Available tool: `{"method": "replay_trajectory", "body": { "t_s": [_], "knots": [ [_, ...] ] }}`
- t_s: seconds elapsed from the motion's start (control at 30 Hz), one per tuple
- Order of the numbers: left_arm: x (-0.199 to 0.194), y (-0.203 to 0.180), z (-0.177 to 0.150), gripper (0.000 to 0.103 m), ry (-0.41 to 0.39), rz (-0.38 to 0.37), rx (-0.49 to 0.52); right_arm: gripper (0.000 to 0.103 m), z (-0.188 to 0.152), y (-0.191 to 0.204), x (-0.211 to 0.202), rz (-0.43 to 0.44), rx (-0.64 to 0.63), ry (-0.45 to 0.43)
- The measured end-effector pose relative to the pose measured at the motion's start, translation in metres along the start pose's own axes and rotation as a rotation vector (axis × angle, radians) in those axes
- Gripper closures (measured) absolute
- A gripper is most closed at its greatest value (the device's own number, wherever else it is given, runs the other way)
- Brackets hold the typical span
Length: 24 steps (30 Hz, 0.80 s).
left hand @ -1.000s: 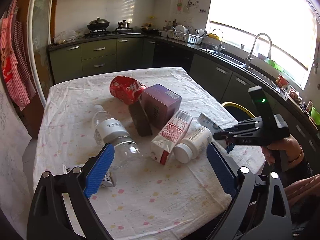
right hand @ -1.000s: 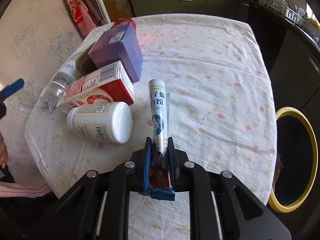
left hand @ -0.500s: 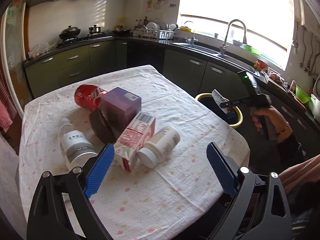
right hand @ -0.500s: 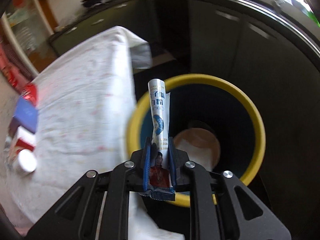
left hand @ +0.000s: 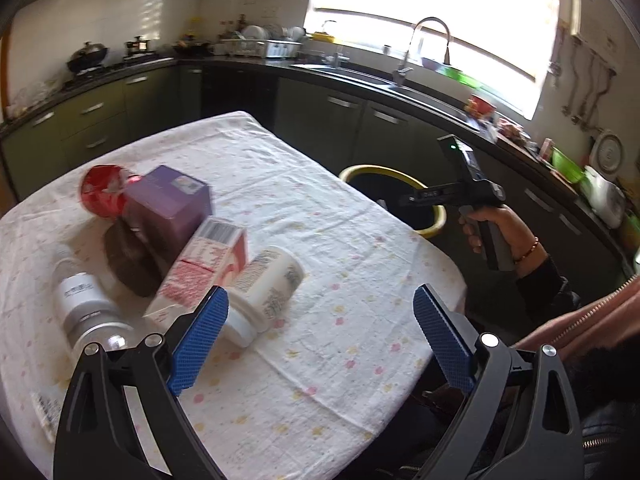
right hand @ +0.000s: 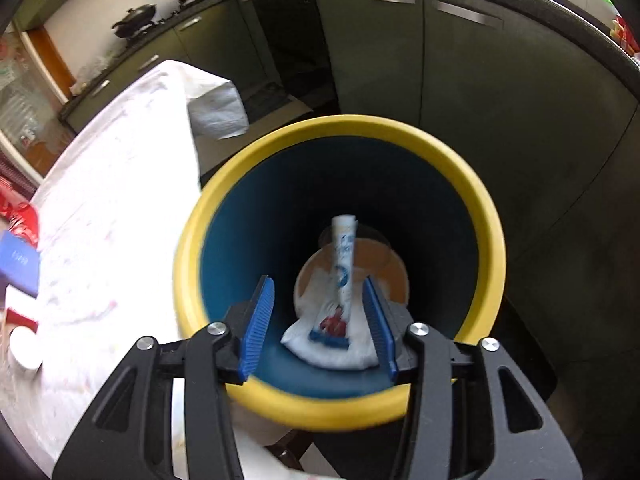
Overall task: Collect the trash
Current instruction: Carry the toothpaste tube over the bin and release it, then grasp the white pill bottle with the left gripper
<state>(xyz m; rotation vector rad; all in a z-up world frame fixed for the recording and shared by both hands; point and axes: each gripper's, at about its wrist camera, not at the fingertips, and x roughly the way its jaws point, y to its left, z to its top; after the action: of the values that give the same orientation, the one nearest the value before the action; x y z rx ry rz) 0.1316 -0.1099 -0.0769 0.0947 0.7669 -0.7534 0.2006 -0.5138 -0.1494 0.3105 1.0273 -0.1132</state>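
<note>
Opening over the yellow-rimmed bin (right hand: 340, 276), right hand-held gripper (right hand: 318, 320) letting the sachet (right hand: 344, 264) drop long-axis-down between parted jaws; left hand-held gripper (left hand: 320, 344) hovering wide open, empty, nearest the white bottle (left hand: 268, 288) lying sideways on the table (left hand: 320, 240).

— Where are you?

— My right gripper (right hand: 320, 322) points down into the bin (right hand: 486, 240), which stands on the floor just beside the table (left hand: 320, 240) edge, with cabinets (right hand: 460, 72) behind it. Its jaws are opening; the tube (right hand: 343, 264) lies between them, apart from both pads, over a white wad (right hand: 360, 354) and a bowl (right hand: 394, 276) at the bin's bottom.

— And the left?

— My left gripper (left hand: 320, 332) hangs spread over the table's near side. Ahead lie a jar (left hand: 272, 284), a carton (left hand: 208, 264) touching it on the left, a box (left hand: 172, 200) behind the carton, a can (left hand: 102, 192) behind that, and a bottle (left hand: 84, 304) farthest left.
</note>
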Motion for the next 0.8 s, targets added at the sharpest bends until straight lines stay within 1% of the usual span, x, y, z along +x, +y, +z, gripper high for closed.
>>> {"method": "replay_trajectory", "body": {
  "t_s": [0.13, 0.17, 0.33, 0.47, 0.67, 0.8],
  "knots": [
    [0.022, 0.002, 0.005, 0.011, 0.048, -0.069, 0.034, 0.054, -0.014, 0.009, -0.015, 0.044, -0.012, -0.02],
    [0.027, 0.003, 0.007, 0.011, 0.06, -0.076, 0.043, 0.054, -0.017, 0.01, -0.018, 0.055, -0.014, -0.024],
    [0.051, 0.003, 0.017, 0.011, 0.104, -0.054, 0.102, 0.053, -0.027, 0.02, -0.037, 0.112, -0.022, -0.046],
    [0.067, 0.002, 0.021, 0.011, 0.142, -0.035, 0.155, 0.052, -0.033, 0.032, -0.047, 0.139, -0.038, -0.06],
    [0.082, 0.004, 0.025, 0.011, 0.171, -0.008, 0.199, 0.052, -0.033, 0.041, -0.05, 0.161, -0.052, -0.059],
    [0.087, 0.009, 0.026, 0.011, 0.195, 0.001, 0.202, 0.052, -0.033, 0.043, -0.049, 0.171, -0.052, -0.052]
  ]
}}
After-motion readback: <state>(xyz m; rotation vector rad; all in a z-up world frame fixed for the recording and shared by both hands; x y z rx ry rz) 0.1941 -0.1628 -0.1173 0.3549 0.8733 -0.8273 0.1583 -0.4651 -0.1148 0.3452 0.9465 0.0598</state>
